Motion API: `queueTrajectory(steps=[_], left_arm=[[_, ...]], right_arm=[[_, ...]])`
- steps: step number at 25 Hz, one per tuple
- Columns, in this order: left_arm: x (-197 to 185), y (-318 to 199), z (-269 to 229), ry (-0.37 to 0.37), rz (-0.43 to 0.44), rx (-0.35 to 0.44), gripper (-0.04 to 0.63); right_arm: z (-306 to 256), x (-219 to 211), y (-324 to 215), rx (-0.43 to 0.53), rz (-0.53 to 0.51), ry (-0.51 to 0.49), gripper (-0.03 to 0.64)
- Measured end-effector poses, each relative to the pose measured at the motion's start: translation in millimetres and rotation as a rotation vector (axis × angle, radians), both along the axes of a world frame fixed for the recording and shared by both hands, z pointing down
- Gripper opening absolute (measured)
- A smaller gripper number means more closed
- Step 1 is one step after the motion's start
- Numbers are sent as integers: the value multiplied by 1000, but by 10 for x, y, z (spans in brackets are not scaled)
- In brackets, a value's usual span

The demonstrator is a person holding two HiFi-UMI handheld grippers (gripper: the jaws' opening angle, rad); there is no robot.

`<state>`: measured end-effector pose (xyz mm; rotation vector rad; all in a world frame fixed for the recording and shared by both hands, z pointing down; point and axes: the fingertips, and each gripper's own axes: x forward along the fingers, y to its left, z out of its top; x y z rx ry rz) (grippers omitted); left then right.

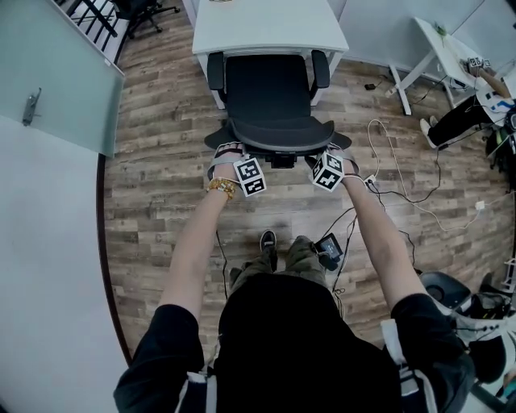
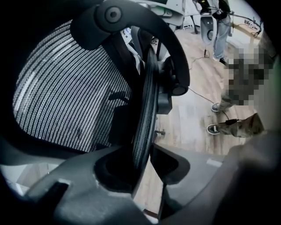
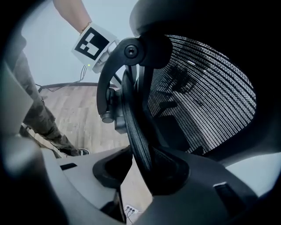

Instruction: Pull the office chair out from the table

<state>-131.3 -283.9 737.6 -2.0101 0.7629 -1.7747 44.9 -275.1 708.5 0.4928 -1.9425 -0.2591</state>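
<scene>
Now left gripper, right gripper each clamp office chair backrest rim; fingertips hidden (head view).

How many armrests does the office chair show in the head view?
2. One armrest is on the picture-left side of the office chair, the other armrest on the picture-right side. Both are close to the white table edge. Neither is hidden.
</scene>
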Motion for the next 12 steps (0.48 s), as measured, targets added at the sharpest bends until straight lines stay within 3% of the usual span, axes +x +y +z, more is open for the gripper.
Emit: queueTrajectory(steps=[12], left_arm=[[97,278,9,-16,-14,-15,140]], right_arm=[[-5,106,252,1,-20,-1,118]])
